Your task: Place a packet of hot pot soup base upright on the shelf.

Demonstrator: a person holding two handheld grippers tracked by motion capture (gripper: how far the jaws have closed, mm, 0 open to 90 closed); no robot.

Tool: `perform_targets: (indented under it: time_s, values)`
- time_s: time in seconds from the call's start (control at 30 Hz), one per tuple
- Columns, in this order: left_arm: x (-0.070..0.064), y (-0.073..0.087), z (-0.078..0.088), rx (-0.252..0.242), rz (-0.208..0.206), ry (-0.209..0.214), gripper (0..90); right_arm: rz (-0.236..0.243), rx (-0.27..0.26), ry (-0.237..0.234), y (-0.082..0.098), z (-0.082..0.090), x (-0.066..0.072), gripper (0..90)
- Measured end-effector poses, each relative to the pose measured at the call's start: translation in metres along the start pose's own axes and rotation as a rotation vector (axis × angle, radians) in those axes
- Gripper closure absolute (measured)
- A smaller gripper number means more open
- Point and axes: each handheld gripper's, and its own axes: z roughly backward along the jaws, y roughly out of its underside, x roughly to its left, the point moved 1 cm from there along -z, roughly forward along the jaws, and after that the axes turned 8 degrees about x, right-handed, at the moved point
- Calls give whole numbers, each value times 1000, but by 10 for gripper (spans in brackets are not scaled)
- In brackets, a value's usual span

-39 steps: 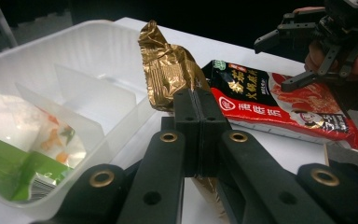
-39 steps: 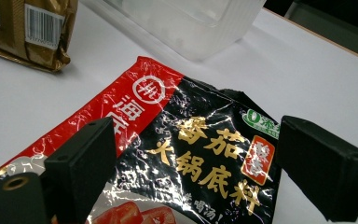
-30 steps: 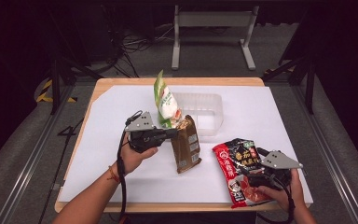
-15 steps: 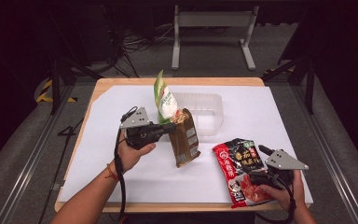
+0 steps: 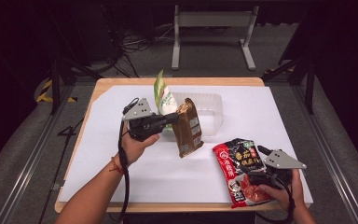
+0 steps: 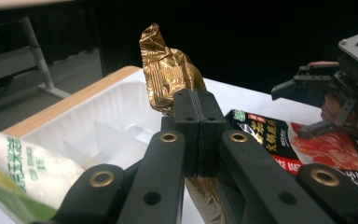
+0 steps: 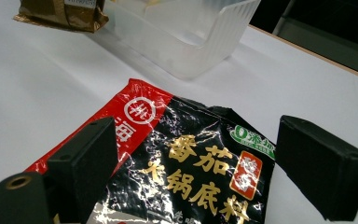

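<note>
Gold packet up in the air, red one flat on the table

We've got the left claw (image 5: 171,118) clamped tight on a gold foil packet (image 5: 188,128), lifted in front of the clear plastic tray (image 5: 212,107) and beside a green-white bag (image 5: 164,99). The right claw (image 7: 193,172) gapes wide over the red-black soup base packet (image 5: 237,165) lying near the front edge. White sheet over a wooden table (image 5: 103,84), dark room, grey floor, metal stand behind.

A gold-brown foil packet (image 5: 187,128) hangs lifted off the table, pinched at its upper edge, its lower end tilted toward five o'clock. At its twelve o'clock stands a clear plastic tray (image 5: 212,114) with a green-and-white bag (image 5: 164,100) leaning upright at its left end. A red-and-black sauce pouch (image 5: 240,170) lies flat at four o'clock.
</note>
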Motion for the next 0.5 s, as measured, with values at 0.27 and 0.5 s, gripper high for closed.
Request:
perform_targets:
  time_s: [0.27, 0.5]
  values:
    - [4, -18, -3, -32, 3, -39, 897, 5, 7, 1, 4, 4, 2, 137]
    - [12, -25, -5, -41, 22, -79, 897, 1, 21, 1, 5, 2, 1, 137]
